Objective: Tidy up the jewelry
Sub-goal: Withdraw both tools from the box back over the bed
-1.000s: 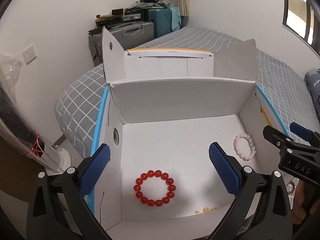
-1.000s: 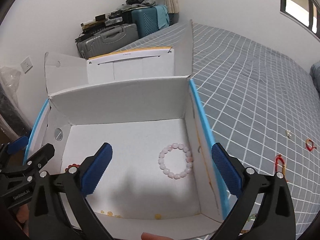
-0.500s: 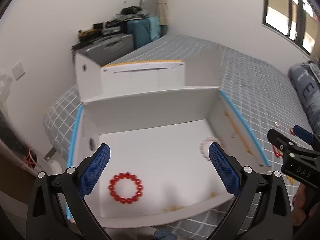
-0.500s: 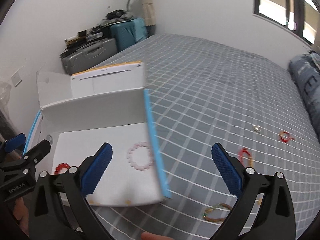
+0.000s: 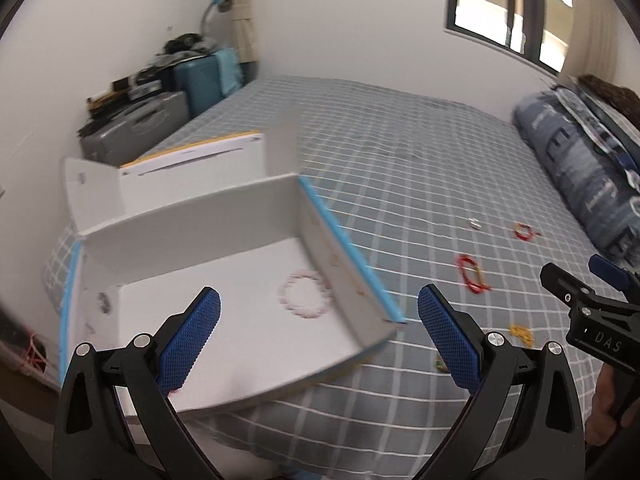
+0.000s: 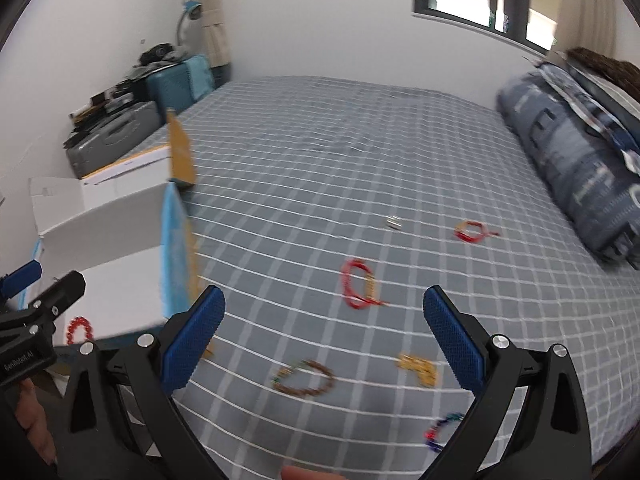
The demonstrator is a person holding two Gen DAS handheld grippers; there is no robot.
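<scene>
Two bracelets, pink [image 5: 306, 295] and red beads [image 6: 79, 330], already lie in the white cardboard box [image 5: 192, 216]; several more lie loose on the checked bedspread [image 6: 360, 160]. Right gripper [image 6: 324, 338] and left gripper [image 5: 318, 332] both gape, empty. Next: descend on the nearest ring, seemingly brown beads [image 6: 304, 378], blurred; small, likely slippery.

Daylight comes from the window [image 5: 516, 12] far ahead and right of the tongs, its panes blown out to white. The room is evenly bright, shadows soft. Both views show motion blur: the box [image 5: 224, 216] ahead of the left tongs [image 5: 319, 338] smears along its edges, and the bracelets [image 6: 358, 284] on the bed [image 6: 360, 152] between the right tongs [image 6: 324, 336] are streaked. Fisheye bending curves the walls, and the corners fall black.
</scene>
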